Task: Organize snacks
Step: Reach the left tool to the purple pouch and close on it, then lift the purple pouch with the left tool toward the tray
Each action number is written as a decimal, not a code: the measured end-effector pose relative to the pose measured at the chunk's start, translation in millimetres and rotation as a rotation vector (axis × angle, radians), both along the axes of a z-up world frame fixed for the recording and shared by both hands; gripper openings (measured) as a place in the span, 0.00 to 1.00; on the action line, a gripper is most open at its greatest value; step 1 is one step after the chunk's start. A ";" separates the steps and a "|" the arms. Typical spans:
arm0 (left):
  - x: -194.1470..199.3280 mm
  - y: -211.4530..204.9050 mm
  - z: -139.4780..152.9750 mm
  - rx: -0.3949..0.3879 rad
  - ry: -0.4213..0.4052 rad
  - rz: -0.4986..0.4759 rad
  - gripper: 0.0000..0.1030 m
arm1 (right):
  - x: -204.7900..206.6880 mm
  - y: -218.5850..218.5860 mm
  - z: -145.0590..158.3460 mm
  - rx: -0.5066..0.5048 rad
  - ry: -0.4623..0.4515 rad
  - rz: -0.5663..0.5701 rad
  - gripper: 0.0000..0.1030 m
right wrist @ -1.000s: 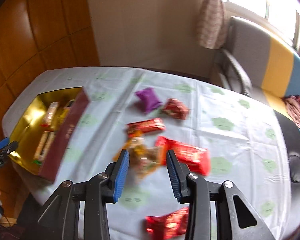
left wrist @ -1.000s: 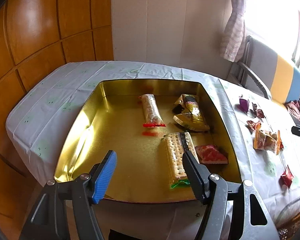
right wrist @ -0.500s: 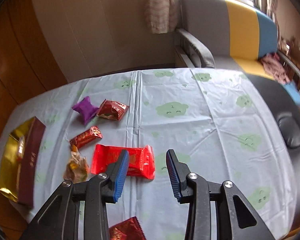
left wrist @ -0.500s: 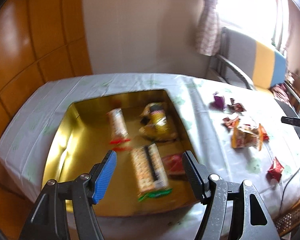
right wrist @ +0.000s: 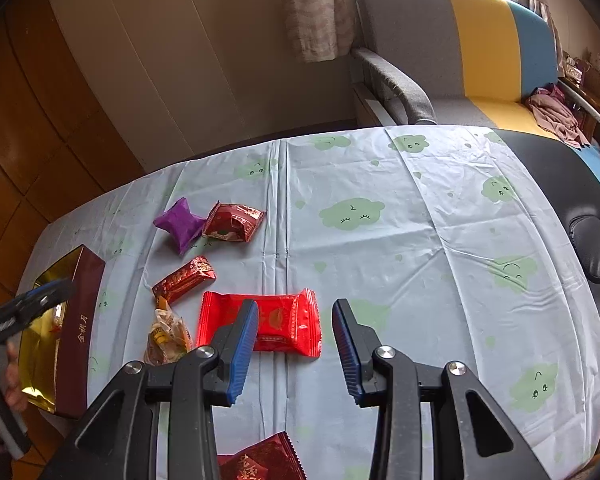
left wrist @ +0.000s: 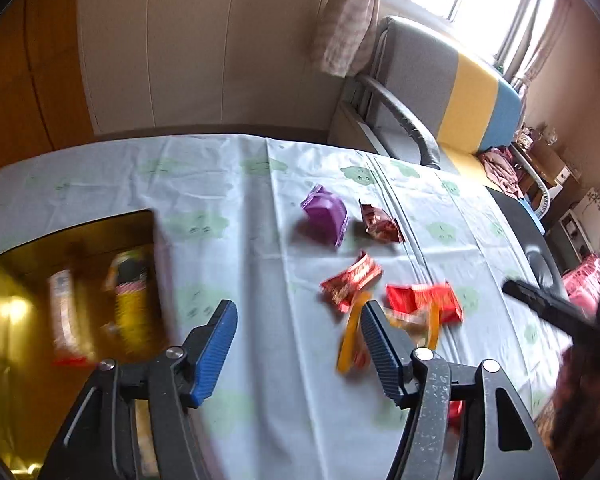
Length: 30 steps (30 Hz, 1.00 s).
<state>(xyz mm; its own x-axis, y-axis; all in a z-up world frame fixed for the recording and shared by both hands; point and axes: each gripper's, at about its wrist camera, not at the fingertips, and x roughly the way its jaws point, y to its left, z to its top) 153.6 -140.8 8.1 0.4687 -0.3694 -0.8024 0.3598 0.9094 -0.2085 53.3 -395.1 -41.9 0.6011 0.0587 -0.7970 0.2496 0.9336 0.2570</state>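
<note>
- The gold tin [right wrist: 80,320] with its maroon side wall sits at the left end of the table [right wrist: 420,260], which is covered in a pale cloth with green cloud faces.
- Inside the tin lie blurred snack packs, one yellow [left wrist: 130,300] and one pale [left wrist: 66,320].
- Right of the tin, loose on the cloth: a purple packet [right wrist: 180,222] touching a dark red packet [right wrist: 234,222], nearer than these a small red bar [right wrist: 184,280], then a clear orange-trimmed bag [right wrist: 166,338] just beside a large bright red packet [right wrist: 260,322].
- Another red foil packet [right wrist: 260,464] lies at the near edge, well right of the tin.
- The left claw [left wrist: 296,344] hangs over bare cloth just right of the tin, jaws closing with nothing between them.
- The right claw [right wrist: 296,348] is over the large red packet's right end, jaws apart, gripping nothing.
</note>
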 end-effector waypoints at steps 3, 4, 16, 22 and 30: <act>23.1 -25.0 -8.6 -0.003 0.032 0.010 0.59 | 0.5 0.6 0.0 0.007 0.002 0.006 0.38; 31.5 -34.1 -11.6 -0.011 0.049 0.012 0.59 | 0.4 0.5 0.7 0.010 0.000 0.007 0.38; 116.4 -89.7 -61.4 -0.020 0.176 0.127 0.62 | 0.9 -5.1 -0.2 0.071 0.006 0.000 0.38; 138.0 -100.7 -79.9 -0.022 0.191 0.179 0.66 | 3.7 2.4 -3.6 0.064 0.027 0.036 0.38; 136.6 -104.7 -84.4 0.015 0.102 0.120 0.47 | 2.7 0.7 -5.6 0.057 0.041 0.025 0.38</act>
<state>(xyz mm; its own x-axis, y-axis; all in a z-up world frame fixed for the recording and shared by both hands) 290.2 -245.5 -76.3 0.4242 -0.3027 -0.8535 0.2256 0.9481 -0.2241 56.0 -394.4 -47.5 0.5661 0.1194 -0.8156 0.2377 0.9238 0.3002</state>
